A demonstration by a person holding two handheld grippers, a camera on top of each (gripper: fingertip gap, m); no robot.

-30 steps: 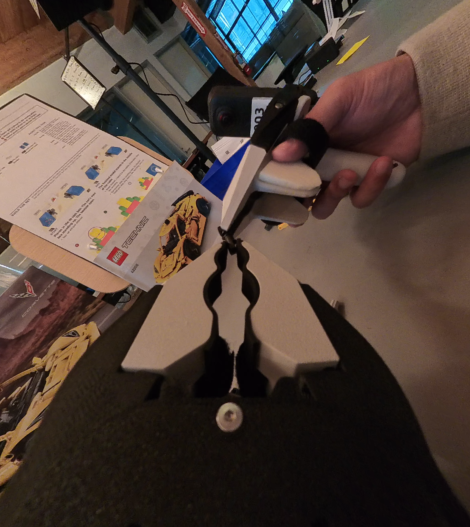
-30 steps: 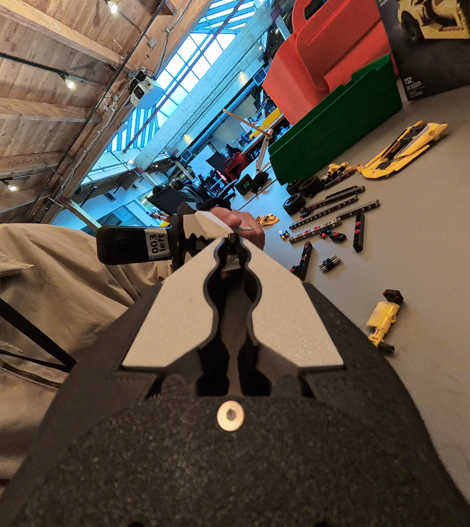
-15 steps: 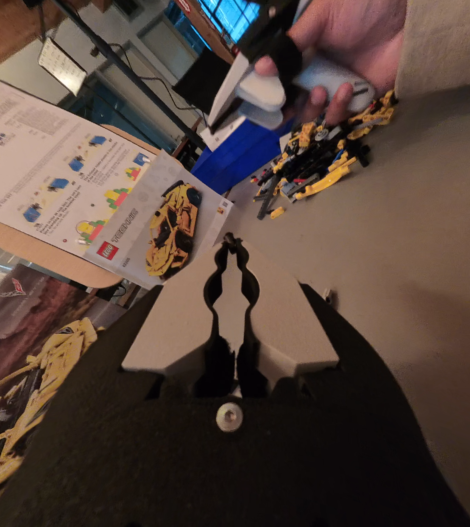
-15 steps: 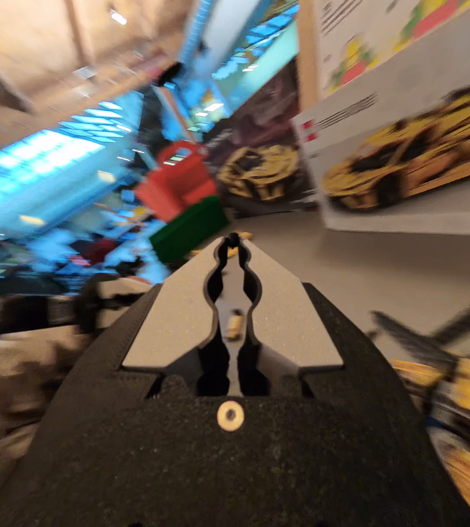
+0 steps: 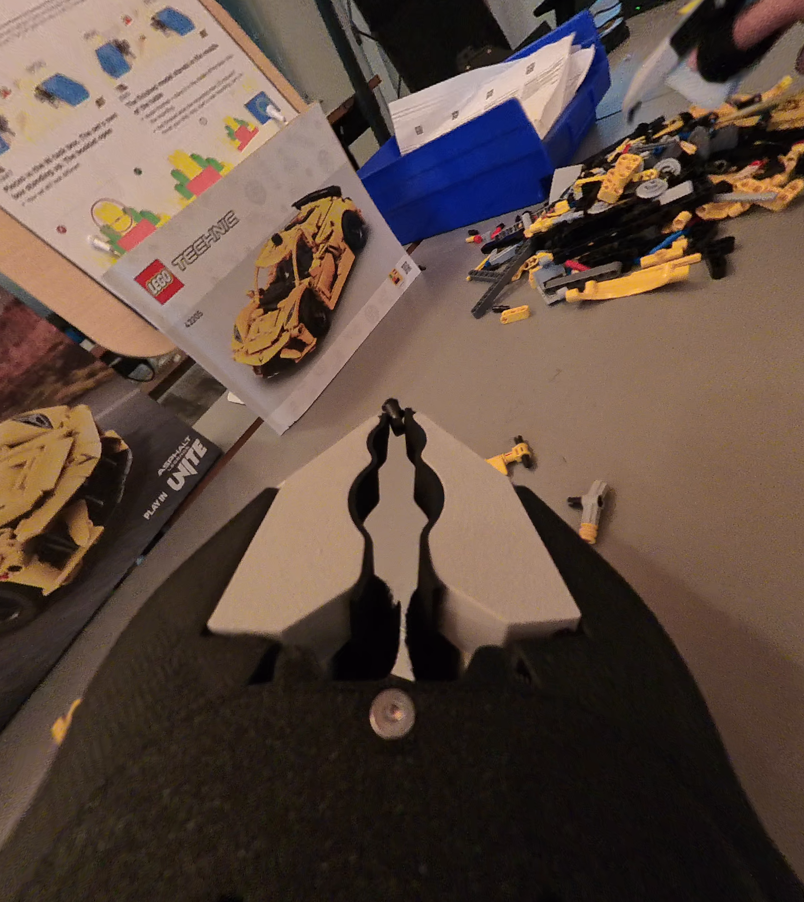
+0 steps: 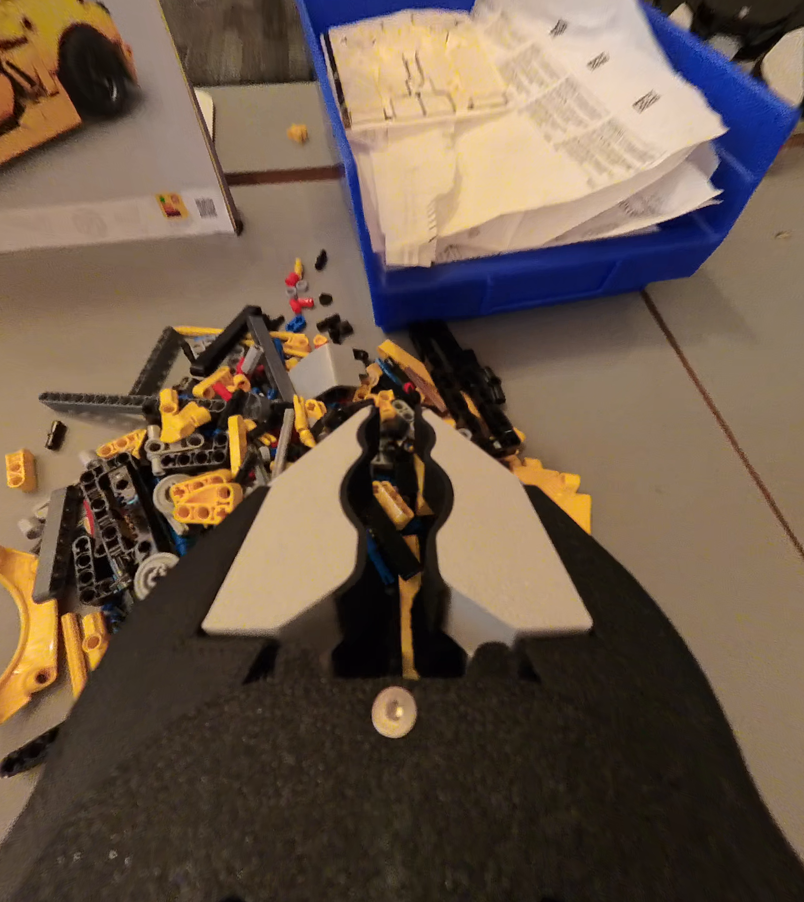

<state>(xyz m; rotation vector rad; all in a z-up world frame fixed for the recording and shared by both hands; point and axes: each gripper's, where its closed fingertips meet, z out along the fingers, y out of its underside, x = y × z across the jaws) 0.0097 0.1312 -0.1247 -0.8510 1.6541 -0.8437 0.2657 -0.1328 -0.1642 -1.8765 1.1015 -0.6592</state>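
My left gripper (image 5: 395, 420) is shut on a small black pin (image 5: 391, 407) at its tips and hangs over the grey table. A small yellow-and-black piece (image 5: 510, 456) and a grey piece (image 5: 590, 507) lie just to its right. My right gripper (image 6: 396, 415) has its jaws a little apart, right above a pile of yellow, black and grey building pieces (image 6: 205, 468). I see nothing gripped between them. The pile also shows in the left wrist view (image 5: 634, 219), with the right gripper (image 5: 712, 53) blurred above it in a person's hand.
A blue bin (image 6: 536, 283) full of white papers stands behind the pile and also shows in the left wrist view (image 5: 463, 166). A booklet with a yellow car (image 5: 263, 273) leans at the back, a sheet on a board (image 5: 73, 122) behind it. A dark box (image 5: 24, 488) lies left. The left gripper's tips are roughly 35 cm from the right gripper's. The grey piece (image 5: 590, 507) is closer to my left gripper, around 10 cm from its tips; the right tips are 35 cm off.
The two grippers were tip to tip, then parted. My right gripper swung away to the pile and its jaws opened a little. My left gripper tilted down, still holding the black pin.
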